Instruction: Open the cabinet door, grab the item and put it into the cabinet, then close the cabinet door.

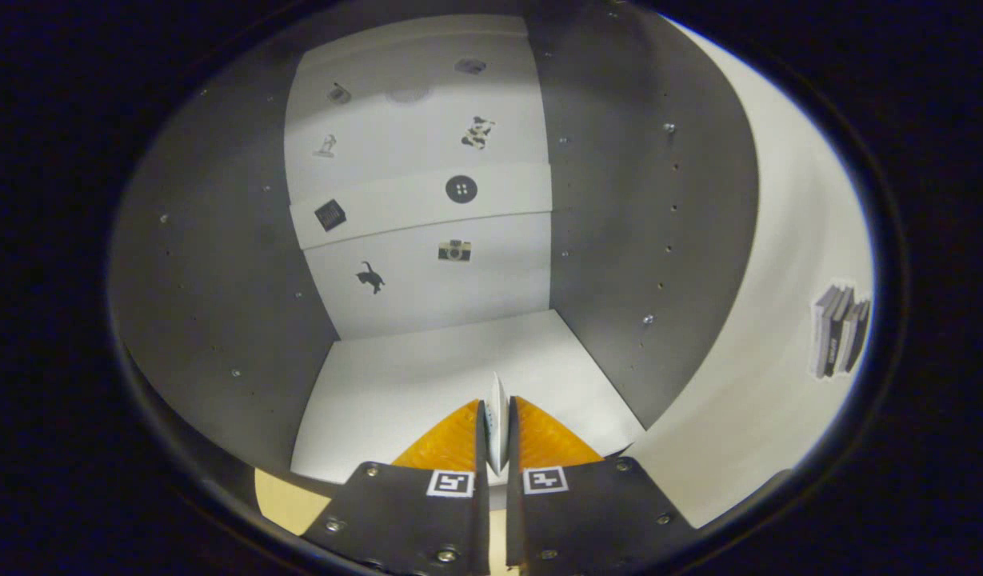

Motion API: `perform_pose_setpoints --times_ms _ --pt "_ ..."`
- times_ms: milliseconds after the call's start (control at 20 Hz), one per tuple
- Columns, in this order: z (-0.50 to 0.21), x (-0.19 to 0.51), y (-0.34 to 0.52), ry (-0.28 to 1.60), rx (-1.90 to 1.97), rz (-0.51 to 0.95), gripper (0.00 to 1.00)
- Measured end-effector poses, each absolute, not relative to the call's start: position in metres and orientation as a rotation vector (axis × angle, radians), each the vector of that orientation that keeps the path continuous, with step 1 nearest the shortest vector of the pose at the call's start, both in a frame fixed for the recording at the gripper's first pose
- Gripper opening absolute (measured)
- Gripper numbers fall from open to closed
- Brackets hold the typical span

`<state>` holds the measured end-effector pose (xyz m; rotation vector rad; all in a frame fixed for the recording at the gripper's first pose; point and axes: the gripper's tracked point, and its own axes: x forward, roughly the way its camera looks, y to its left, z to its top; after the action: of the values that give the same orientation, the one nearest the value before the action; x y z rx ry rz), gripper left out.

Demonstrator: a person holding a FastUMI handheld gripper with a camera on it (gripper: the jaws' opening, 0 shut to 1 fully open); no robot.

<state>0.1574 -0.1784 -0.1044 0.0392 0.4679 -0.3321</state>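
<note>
Tongs (pixel 497 416) nearly closed, both fingers pinching a thin white item (pixel 497 424) held edge-on betw. them, its tip poking just past the fingertips. Item sits inside the open cabinet (pixel 643 240), over the white shelf floor (pixel 411 376). Back wall (pixel 427 208) w/ small stickers well beyond; grey side walls either side.

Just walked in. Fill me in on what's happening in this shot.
A person's hand-held gripper is reaching into the open cabinet, its fingers shut on a thin white item pinched edge-on between them. The item sits just above the white cabinet floor, not yet let go. Small picture stickers, such as a cat and a camera, dot the white back wall. The cabinet door stands open to the right of the fingers, with a books sticker on it.
</note>
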Motion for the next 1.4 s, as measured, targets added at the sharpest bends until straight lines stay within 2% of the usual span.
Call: perform_pose_setpoints --times_ms 200,350,650,850,1100,1400 --pt "-0.106 0.175 -0.181 0.512 0.062 -0.318 0.08" --pt "-0.107 0.186 -0.176 0.531 0.093 -0.284 0.14" --pt "-0.105 0.192 -0.173 0.522 0.087 -0.226 0.37" --pt "-0.083 0.178 -0.163 0.434 0.069 -0.173 0.97" --pt "-0.057 0.131 -0.145 0.350 0.018 -0.118 0.98" --pt "-0.032 0.036 -0.105 0.270 -0.023 -0.039 0.98"
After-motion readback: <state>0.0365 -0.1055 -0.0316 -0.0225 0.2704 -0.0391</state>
